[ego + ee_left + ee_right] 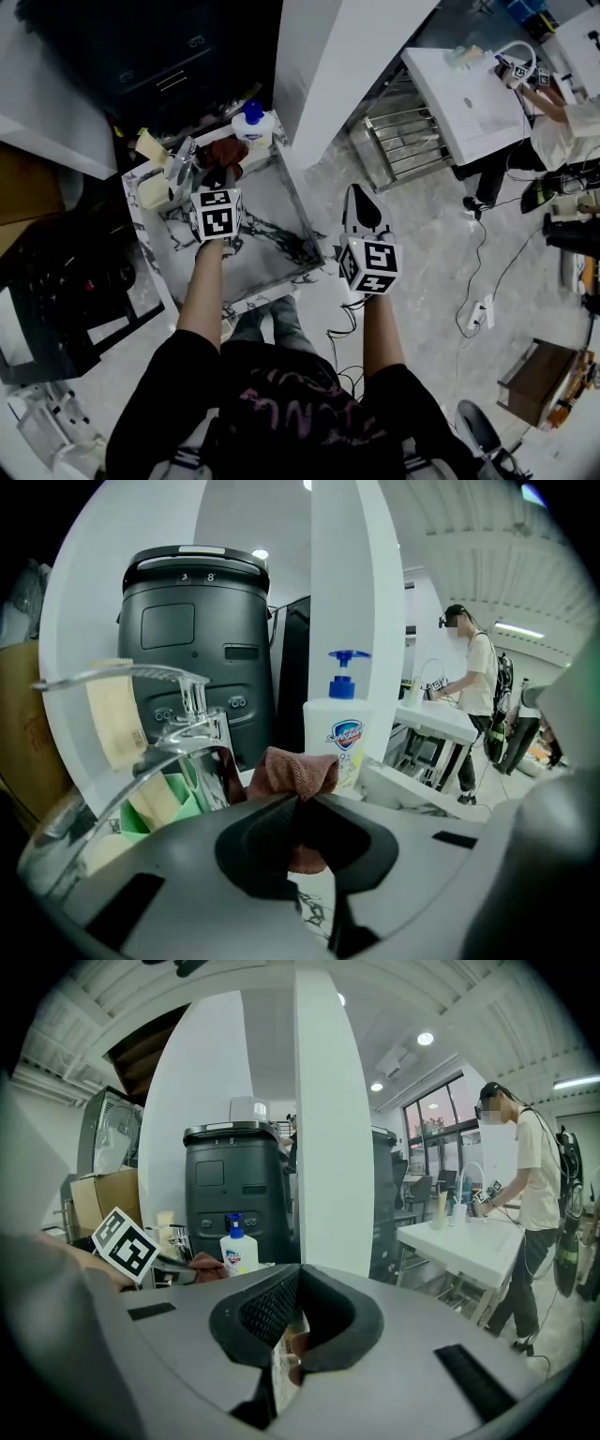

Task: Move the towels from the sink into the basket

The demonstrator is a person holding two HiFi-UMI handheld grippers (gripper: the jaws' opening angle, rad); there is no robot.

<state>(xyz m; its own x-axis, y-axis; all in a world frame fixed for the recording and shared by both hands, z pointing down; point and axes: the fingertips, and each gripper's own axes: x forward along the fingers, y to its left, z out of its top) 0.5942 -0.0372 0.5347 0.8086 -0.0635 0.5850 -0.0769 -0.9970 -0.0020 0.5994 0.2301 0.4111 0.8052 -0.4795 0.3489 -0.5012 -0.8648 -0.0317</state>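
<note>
A brown towel (228, 152) lies bunched at the far rim of the marble sink (258, 234), next to the chrome faucet (180, 164). My left gripper (217, 173) reaches over the basin and is shut on that brown towel (292, 769), whose cloth bulges above the pads. Green (173, 799) and beige (112, 714) towels hang left of the faucet (183, 728). My right gripper (359, 195) hovers off the sink's right side, shut with nothing in it (295, 1279). From there I see the brown towel (208, 1265) to the left.
A soap pump bottle (253, 122) stands at the sink's back corner. A white pillar (347, 56) rises right behind it. A dark crate-like basket (66, 291) sits on the floor to the left. A metal rack (398, 131), a white table (473, 94) and floor cables (478, 309) lie to the right.
</note>
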